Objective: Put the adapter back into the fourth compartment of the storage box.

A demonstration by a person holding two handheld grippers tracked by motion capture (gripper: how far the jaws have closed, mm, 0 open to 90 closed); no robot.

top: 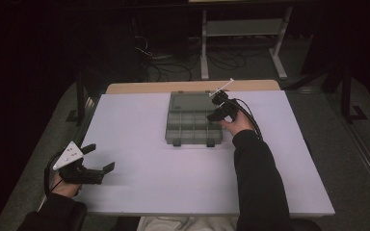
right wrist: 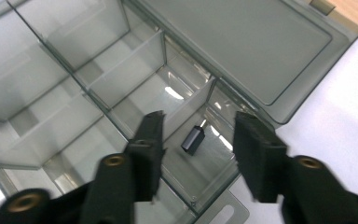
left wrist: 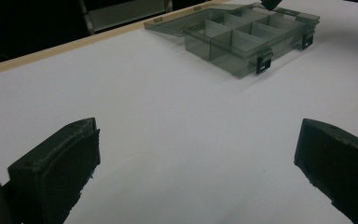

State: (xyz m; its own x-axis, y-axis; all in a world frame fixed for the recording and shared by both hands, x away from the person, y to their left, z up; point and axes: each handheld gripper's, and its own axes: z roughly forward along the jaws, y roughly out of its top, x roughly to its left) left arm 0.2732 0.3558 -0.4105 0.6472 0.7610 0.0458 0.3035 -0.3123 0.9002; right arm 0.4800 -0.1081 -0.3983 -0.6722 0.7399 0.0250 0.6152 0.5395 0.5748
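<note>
Right gripper [right wrist: 198,140], jaws apart, above a small dark indistinct block [right wrist: 193,139] in the organizer box [right wrist: 98,84]; left gripper [left wrist: 196,163] agape.

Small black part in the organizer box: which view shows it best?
Right gripper view: the small black part lies in a corner compartment between the open right tool jaws. High and left gripper views show the organizer box, not the part itself.

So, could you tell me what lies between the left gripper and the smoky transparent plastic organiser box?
Nothing: the left gripper view shows bare white tabletop between the left gripper and the organiser box.
</note>
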